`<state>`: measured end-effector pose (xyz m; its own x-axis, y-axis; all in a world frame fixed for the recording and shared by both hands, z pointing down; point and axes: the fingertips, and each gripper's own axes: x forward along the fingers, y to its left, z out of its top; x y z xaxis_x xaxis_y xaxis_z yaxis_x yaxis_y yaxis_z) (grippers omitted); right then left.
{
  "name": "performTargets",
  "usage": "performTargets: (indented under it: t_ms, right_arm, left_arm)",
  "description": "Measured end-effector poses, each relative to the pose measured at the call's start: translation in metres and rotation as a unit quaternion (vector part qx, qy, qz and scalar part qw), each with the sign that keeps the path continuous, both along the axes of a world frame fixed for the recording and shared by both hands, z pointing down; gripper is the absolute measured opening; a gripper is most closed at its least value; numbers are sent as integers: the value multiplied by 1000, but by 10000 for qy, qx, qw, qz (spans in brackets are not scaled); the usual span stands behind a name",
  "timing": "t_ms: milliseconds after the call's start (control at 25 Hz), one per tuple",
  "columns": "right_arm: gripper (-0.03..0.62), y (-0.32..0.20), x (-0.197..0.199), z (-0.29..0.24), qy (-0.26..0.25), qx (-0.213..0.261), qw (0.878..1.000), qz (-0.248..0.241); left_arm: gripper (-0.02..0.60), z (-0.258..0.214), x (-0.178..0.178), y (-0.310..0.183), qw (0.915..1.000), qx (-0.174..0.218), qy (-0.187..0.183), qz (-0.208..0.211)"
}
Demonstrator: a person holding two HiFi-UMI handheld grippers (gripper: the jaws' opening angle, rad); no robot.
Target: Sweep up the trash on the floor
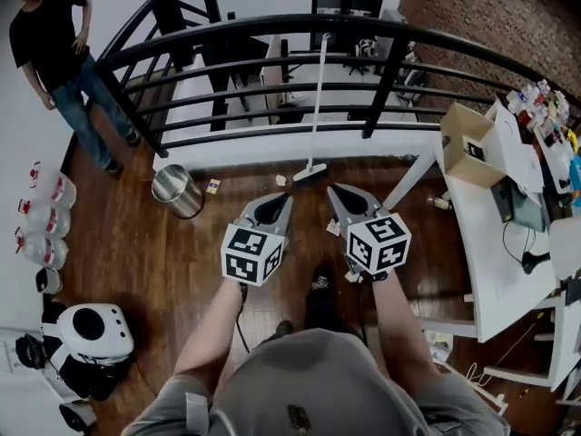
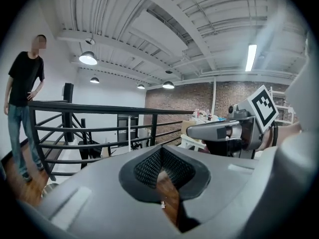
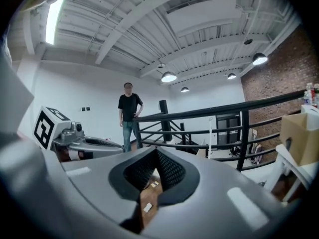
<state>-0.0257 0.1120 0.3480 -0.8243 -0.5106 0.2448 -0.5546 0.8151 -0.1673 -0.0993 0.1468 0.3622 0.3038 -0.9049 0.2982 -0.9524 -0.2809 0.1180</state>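
Note:
A broom [image 1: 317, 98] leans upright on the black railing [image 1: 300, 27], its head [image 1: 310, 172] on the wooden floor. Small bits of trash lie near it: a card-like piece [image 1: 213, 186], a crumpled scrap [image 1: 280, 180] and a pale scrap [image 1: 334, 228]. My left gripper [image 1: 277, 202] and right gripper [image 1: 341, 192] are held side by side above the floor, pointing toward the broom, both shut with nothing in them. In the right gripper view my gripper [image 3: 156, 154] has two scraps [image 3: 155, 183] showing below its pads. The left gripper view has my gripper [image 2: 160, 156] shut, with the broom handle [image 2: 128, 133] ahead.
A metal trash can [image 1: 177, 191] stands left of the broom. A person [image 1: 64, 53] stands at the far left by the railing. A white table [image 1: 495, 252] with a cardboard box [image 1: 472, 143] fills the right side. Water jugs [image 1: 45, 216] and a white appliance [image 1: 91, 334] line the left wall.

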Motion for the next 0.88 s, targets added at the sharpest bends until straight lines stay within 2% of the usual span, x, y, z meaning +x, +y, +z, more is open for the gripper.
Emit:
performTargets:
  t_ms: [240, 400, 680, 880]
  right_arm:
    - [0, -127, -17, -5, -139, 95, 9997, -187]
    - [0, -193, -26, -8, -87, 143, 9994, -306]
    - [0, -278, -57, 10, 111, -4, 9996, -252]
    - [0, -350, -87, 26, 423, -19, 9991, -83]
  left_arm:
    - [8, 7, -8, -114, 9991, -75, -294, -302]
    - [8, 2, -13, -180, 9988, -53, -290, -391]
    - [8, -2, -37, -274, 9997, 21, -187, -164]
    - [8, 21, -71, -351, 10000, -40, 37, -11]
